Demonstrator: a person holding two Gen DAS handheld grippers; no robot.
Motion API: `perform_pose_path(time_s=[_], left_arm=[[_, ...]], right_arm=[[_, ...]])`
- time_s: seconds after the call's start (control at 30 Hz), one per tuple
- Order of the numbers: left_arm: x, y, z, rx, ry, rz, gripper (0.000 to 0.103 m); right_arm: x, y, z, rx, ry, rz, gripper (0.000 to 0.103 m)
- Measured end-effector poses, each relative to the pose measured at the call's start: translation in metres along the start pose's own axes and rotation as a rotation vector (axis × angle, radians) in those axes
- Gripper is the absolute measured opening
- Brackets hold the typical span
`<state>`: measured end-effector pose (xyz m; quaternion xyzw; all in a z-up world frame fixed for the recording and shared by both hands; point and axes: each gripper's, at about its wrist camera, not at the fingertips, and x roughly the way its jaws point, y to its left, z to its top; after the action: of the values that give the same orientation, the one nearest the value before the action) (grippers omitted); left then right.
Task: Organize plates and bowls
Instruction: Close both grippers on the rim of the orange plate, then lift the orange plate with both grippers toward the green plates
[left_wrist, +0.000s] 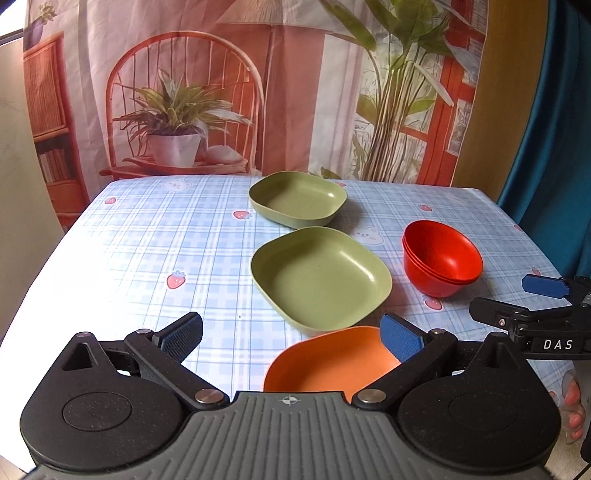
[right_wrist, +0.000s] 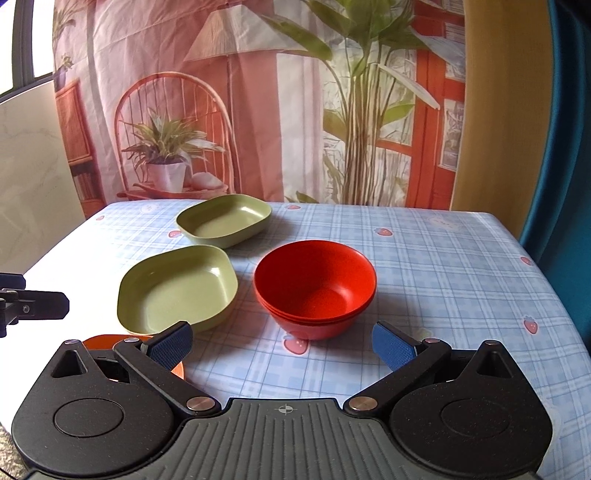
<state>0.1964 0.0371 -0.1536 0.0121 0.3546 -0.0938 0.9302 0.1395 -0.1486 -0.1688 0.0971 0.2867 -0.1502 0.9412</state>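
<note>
Two green square plates lie on the checked tablecloth, a far one (left_wrist: 298, 198) (right_wrist: 224, 220) and a nearer one (left_wrist: 320, 275) (right_wrist: 177, 288). An orange plate (left_wrist: 328, 363) (right_wrist: 110, 341) sits closest to me, partly under my left gripper's right finger. A stack of three red bowls (left_wrist: 441, 258) (right_wrist: 315, 286) stands to the right of the plates. My left gripper (left_wrist: 291, 338) is open, above the orange plate's left part. My right gripper (right_wrist: 282, 345) (left_wrist: 517, 302) is open just in front of the red bowls, holding nothing.
The table (right_wrist: 443, 266) is covered by a blue checked cloth with strawberry prints. A printed curtain (left_wrist: 221, 92) hangs right behind its far edge. A blue drape (right_wrist: 569, 147) hangs at the right. Bare cloth lies to the left of the plates and to the right of the bowls.
</note>
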Motion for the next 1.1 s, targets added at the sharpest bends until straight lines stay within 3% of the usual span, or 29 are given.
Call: perform_pose_path(time_s=[0.33,0.5,0.77,0.93,1.1], left_arm=[[-0.003,0.011,-0.021,-0.061,0.045,0.006,0.102],[-0.002,0.012,-0.03,-0.108,0.068,-0.013,0.098],[0.009,0.012,-0.041,-0.137,0.131,-0.031,0.08],[0.018,0.009,-0.048,-0.14,0.178,-0.066,0.051],[0.023,0.011,-0.053,-0.155,0.191,-0.082,0.044]], right_arm=[[0.003,0.01,-0.005,-0.012,0.032,0.041,0.102],[0.008,0.015,-0.011,-0.02,0.074,0.068,0.085],[0.017,0.022,-0.023,-0.008,0.132,0.092,0.069],[0.021,0.029,-0.03,-0.028,0.163,0.127,0.054],[0.025,0.037,-0.034,-0.046,0.186,0.162,0.045]])
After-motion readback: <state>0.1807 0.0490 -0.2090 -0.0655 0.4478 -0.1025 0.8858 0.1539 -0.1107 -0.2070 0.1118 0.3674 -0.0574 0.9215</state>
